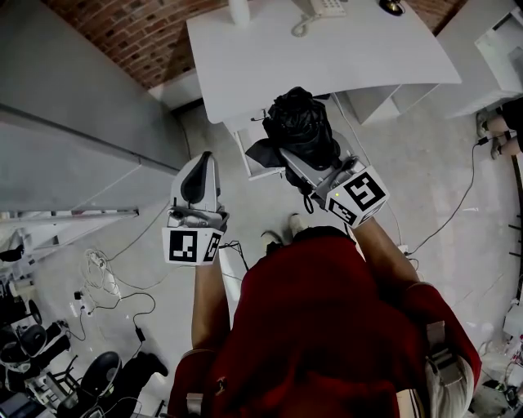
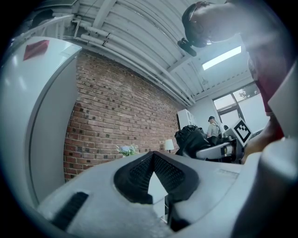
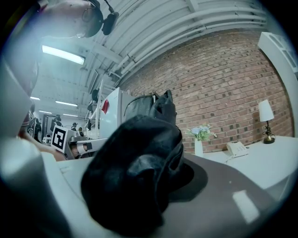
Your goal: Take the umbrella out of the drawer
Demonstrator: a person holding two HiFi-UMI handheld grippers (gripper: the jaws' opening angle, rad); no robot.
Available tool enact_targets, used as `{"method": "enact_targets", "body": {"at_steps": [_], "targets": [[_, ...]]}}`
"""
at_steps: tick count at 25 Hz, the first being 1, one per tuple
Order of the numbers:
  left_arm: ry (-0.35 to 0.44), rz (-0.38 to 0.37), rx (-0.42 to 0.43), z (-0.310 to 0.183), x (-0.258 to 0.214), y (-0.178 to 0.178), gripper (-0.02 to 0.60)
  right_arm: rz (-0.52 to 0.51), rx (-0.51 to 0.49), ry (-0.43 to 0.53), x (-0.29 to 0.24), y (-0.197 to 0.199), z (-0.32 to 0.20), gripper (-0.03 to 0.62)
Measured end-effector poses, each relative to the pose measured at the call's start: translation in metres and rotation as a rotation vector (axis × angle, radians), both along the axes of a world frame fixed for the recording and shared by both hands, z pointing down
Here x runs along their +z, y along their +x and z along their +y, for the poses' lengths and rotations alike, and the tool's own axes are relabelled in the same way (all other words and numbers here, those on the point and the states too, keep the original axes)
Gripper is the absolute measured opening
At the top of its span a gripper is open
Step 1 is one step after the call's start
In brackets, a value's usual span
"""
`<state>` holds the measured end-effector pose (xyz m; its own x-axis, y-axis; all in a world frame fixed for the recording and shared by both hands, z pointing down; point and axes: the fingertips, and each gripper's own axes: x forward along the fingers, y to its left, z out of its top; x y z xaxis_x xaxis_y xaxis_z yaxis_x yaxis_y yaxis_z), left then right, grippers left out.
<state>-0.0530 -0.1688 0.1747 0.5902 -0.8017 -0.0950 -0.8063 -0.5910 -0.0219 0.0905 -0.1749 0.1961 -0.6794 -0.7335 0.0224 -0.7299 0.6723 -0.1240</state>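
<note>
A black folded umbrella (image 1: pixel 301 122) is bunched between the jaws of my right gripper (image 1: pixel 309 163), which is shut on it and held level in front of the white desk (image 1: pixel 327 65). In the right gripper view the umbrella (image 3: pixel 135 172) fills the space between the fingers and hides their pads. Below it, the white open drawer (image 1: pixel 248 155) under the desk edge is mostly hidden. My left gripper (image 1: pixel 199 163) hovers to the left, apart from the umbrella. Its pads meet at the tips (image 2: pixel 152 155) with nothing between them.
On the desk stand a phone (image 1: pixel 323 8), a small lamp (image 3: pixel 266 114) and a vase of flowers (image 3: pixel 199 139). A grey cabinet (image 1: pixel 73 98) rises at the left, a brick wall (image 2: pixel 116 116) behind. Cables (image 1: pixel 114 286) lie on the floor. A person (image 2: pixel 213 126) stands far off.
</note>
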Motion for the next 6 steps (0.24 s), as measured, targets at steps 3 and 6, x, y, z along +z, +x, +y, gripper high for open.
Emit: {"method": "enact_targets", "body": {"at_steps": [3,6], "targets": [[0.0,0.004,-0.002,-0.002,0.0011,-0.0041,0.006,0.009,-0.001,-0.001,0.001,-0.0016,-0.0007,0.25],[0.002,0.006,-0.002,-0.0039,0.0024,-0.0081,0.006,0.015,0.001,0.0,0.0022,-0.0043,-0.0018,0.25]]}}
